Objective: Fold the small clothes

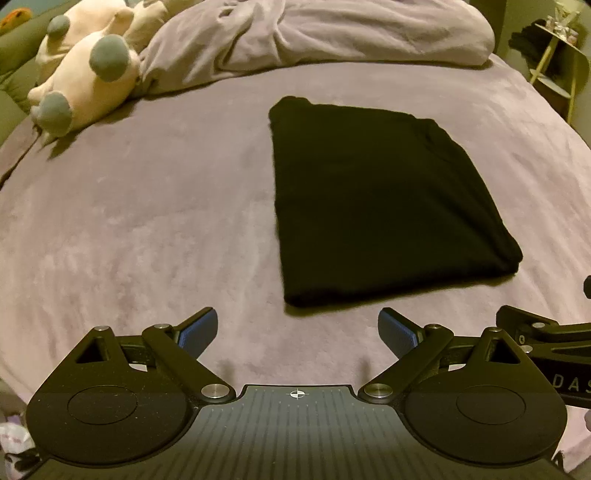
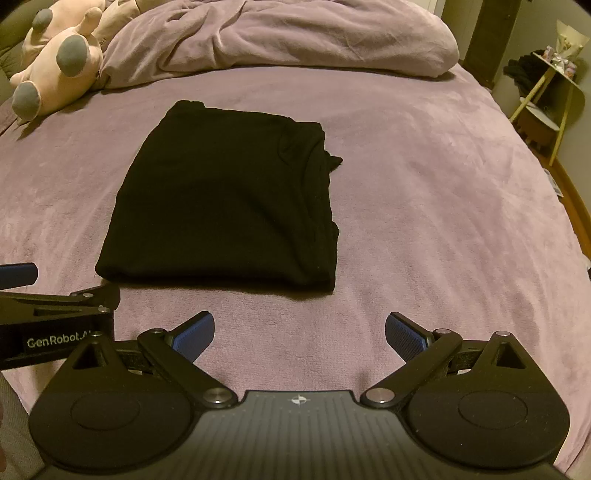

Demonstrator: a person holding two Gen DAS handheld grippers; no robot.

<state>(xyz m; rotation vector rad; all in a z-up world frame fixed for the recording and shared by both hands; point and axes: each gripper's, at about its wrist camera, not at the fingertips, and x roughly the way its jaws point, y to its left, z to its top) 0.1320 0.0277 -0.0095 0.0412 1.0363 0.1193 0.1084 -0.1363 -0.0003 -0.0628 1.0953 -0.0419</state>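
The black garment lies on the bed as a compact, roughly rectangular packet, so the folding of this piece looks finished or very nearly so; I judge that at most a tidy-up of the right edge remains, where a small flap of cloth pokes out at about 3 o'clock in the right wrist view. No other loose clothes show in either view, so I cannot tell whether more pieces wait. The left tongs stand wide apart and empty, with the garment ahead at about 1 o'clock; the right tongs are likewise spread and hold nothing, with the garment at about 11 o'clock, near but not touching. The garment is matte, soft knit, with layered edges stacked along its right side and a curved neckline seam near the far corner. The bed cover is a plush, velvety mauve. A rumpled blanket of the same fleece sits at 12 o'clock, and a pale plush toy with grey pads lies at 10 o'clock.
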